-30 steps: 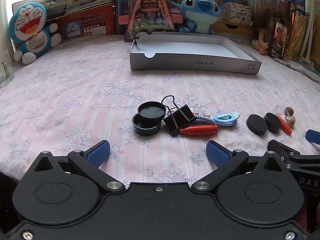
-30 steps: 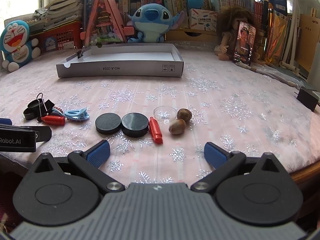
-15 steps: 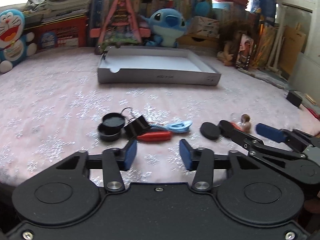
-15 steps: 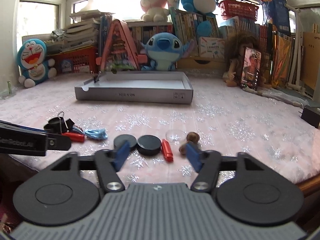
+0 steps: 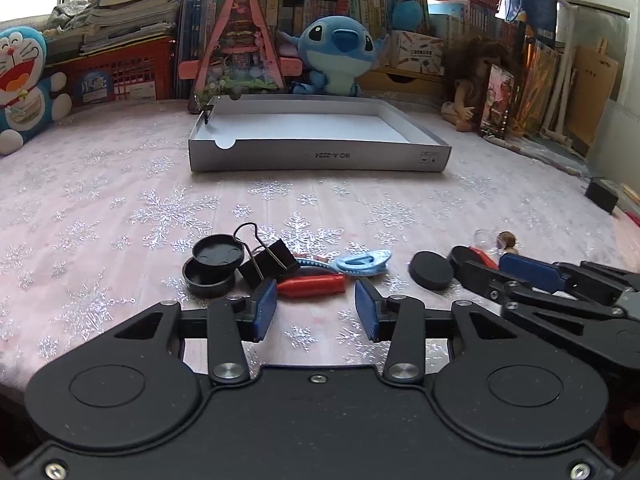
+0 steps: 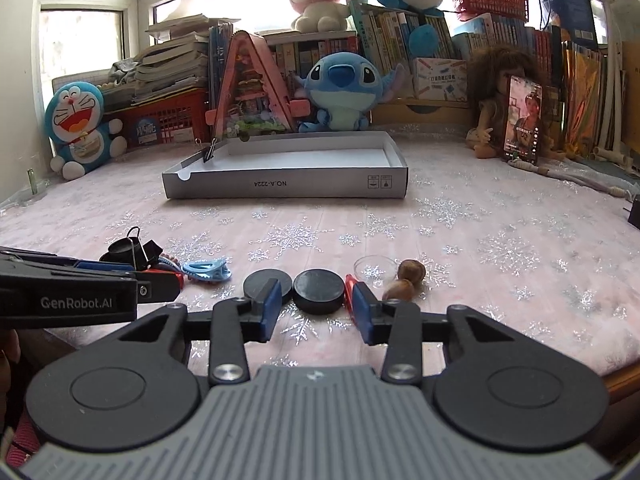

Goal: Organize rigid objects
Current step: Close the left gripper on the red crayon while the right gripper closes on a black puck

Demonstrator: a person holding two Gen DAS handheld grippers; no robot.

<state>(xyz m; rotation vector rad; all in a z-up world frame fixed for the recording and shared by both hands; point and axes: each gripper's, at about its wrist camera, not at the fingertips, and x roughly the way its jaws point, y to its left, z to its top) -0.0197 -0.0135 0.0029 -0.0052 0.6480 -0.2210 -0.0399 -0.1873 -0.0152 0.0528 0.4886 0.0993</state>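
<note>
Pink snowflake tablecloth (image 5: 120,184), white tray (image 5: 316,156), binder clip (image 5: 268,260), black discs (image 6: 318,286)

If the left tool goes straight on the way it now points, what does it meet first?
Most likely the red handle-shaped piece, which lies crosswise just beyond the gap of the left tool. Nothing is between its pads yet. The black binder clip sits close on the left, so depth is uncertain.
</note>
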